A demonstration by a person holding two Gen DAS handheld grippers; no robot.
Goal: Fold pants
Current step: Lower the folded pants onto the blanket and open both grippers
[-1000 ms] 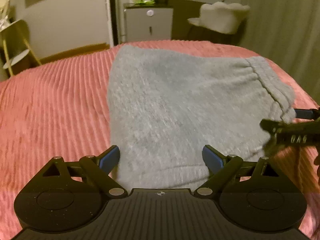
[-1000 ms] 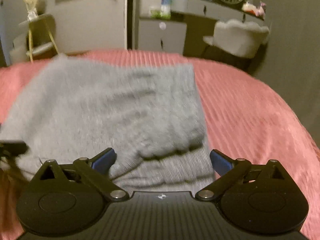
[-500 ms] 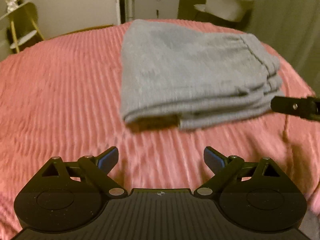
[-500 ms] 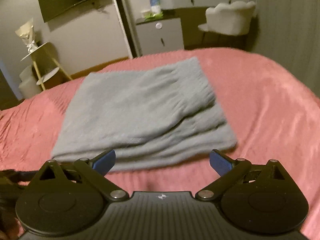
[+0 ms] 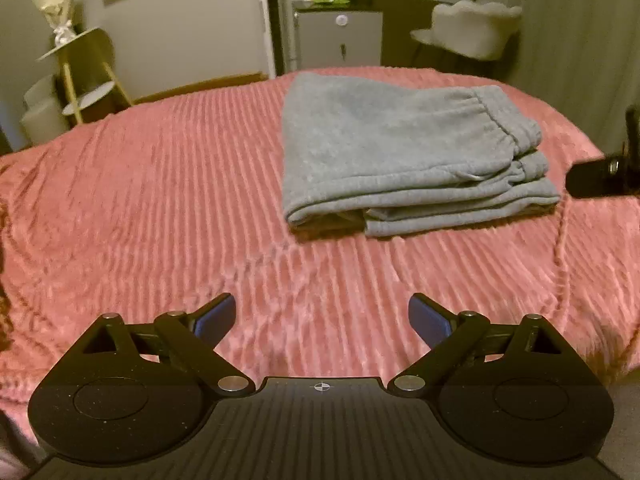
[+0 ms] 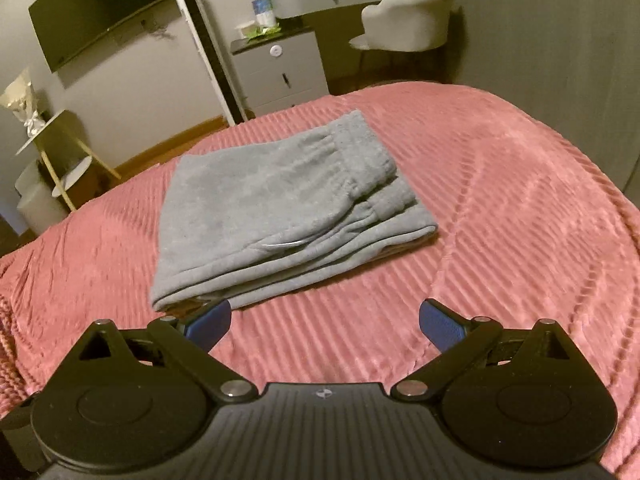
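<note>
The grey pants (image 5: pixel 400 152) lie folded into a thick rectangular stack on the pink ribbed bedspread (image 5: pixel 160 208). They also show in the right wrist view (image 6: pixel 276 208), with the elastic waistband on top at the right. My left gripper (image 5: pixel 322 316) is open and empty, held back from the stack's near edge. My right gripper (image 6: pixel 324 320) is open and empty, also short of the stack. The right gripper's dark tip (image 5: pixel 596 178) shows at the right edge of the left wrist view, beside the pants.
Beyond the bed stand a grey cabinet (image 5: pixel 340 36), a vanity desk with a white chair (image 5: pixel 472 30), and a small yellow side table (image 5: pixel 80 76). A dark screen (image 6: pixel 100 12) hangs on the wall.
Both grippers have pulled back and up from the pants, which now lie free as a folded stack. Both stay open.
</note>
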